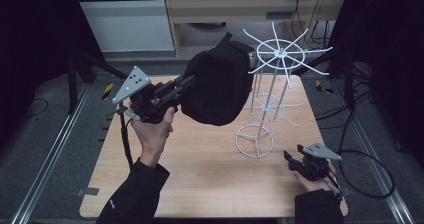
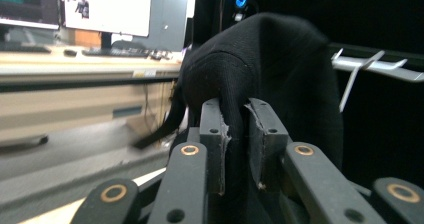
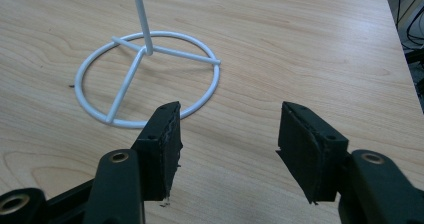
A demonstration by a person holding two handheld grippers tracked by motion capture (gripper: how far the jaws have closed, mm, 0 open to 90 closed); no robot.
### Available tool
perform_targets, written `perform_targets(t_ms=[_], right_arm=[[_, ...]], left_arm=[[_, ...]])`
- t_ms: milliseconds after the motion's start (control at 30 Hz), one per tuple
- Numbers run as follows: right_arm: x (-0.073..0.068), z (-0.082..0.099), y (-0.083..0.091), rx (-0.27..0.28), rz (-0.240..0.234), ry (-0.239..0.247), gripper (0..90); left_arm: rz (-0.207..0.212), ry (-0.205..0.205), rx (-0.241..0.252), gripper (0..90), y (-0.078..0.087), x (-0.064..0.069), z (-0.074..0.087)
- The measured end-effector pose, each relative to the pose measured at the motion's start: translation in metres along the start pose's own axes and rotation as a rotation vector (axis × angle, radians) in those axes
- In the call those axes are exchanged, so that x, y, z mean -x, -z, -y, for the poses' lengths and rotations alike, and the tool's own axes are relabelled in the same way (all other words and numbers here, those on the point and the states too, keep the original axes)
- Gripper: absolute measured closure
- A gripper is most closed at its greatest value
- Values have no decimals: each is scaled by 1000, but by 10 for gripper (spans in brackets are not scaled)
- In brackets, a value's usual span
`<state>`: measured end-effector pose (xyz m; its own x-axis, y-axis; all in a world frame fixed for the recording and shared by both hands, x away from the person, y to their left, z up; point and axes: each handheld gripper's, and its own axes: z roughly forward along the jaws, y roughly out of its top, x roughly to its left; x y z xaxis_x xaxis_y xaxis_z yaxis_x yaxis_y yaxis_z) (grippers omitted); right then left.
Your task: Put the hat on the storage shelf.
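Holding item: black cap (image 1: pixel 217 84), soft matte woven fabric, domed crown, raised above the far-left part of the wooden table (image 1: pixel 200 174), just left of the white wire rack (image 1: pixel 274 79). Left gripper (image 2: pixel 239 134) clenched on a fold of the cap's cloth. Right gripper (image 3: pixel 227 149) released, jaws apart, low at the near right by the rack's ring base (image 3: pixel 150 76). Rack: thin painted rod, radial hooked arms, light build. Risks, as judged: cloth slipping from the narrow pinch; cap snagging an arm and tipping the unheld rack.
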<state>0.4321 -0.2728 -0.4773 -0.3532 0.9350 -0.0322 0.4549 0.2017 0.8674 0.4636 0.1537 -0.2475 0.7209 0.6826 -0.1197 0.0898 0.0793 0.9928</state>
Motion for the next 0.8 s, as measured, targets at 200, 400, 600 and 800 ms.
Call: perform_targets(t_ms=[200, 400, 600, 800], right_arm=[[0, 0, 0, -4, -3, -2, 425], [-1, 0, 0, -3, -5, -4, 421], [0, 0, 0, -3, -2, 5, 417], [-1, 1, 0, -7, -4, -3, 411]], left_arm=[[-28, -27, -78, 782, -15, 0, 19], [-42, -52, -113, 749, -24, 2, 32], [-68, -83, -135, 598, -21, 3, 39], [-91, -107, -147, 412, -4, 0, 49]])
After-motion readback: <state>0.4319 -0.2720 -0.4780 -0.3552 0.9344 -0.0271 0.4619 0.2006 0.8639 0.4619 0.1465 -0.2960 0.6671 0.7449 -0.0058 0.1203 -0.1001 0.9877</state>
